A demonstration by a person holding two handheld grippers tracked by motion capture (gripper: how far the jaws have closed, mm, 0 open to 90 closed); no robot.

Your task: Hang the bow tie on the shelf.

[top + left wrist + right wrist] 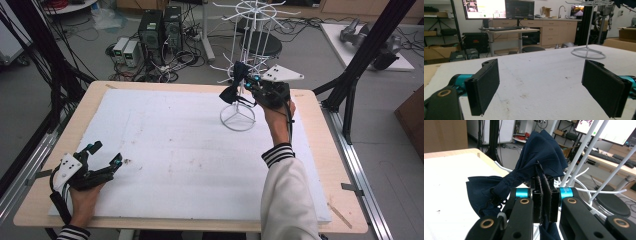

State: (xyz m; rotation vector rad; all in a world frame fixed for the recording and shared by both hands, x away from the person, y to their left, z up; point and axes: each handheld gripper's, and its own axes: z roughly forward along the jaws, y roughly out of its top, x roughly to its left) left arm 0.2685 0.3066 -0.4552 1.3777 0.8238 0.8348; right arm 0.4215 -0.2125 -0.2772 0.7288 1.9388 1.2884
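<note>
Bow tie [534,165] clamped in raised right gripper [545,195] beside rack [239,115]; left gripper [544,85] gapes, resting low

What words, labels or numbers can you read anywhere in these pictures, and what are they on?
None can be read.
Monitors behind the table, left gripper view: screen text too small and blurred.
Teal collar on the right gripper, which is shut on the dark blue cloth: faint dark print, illegible.

1 bow tie [233,84], 1 rack [245,55]
</note>
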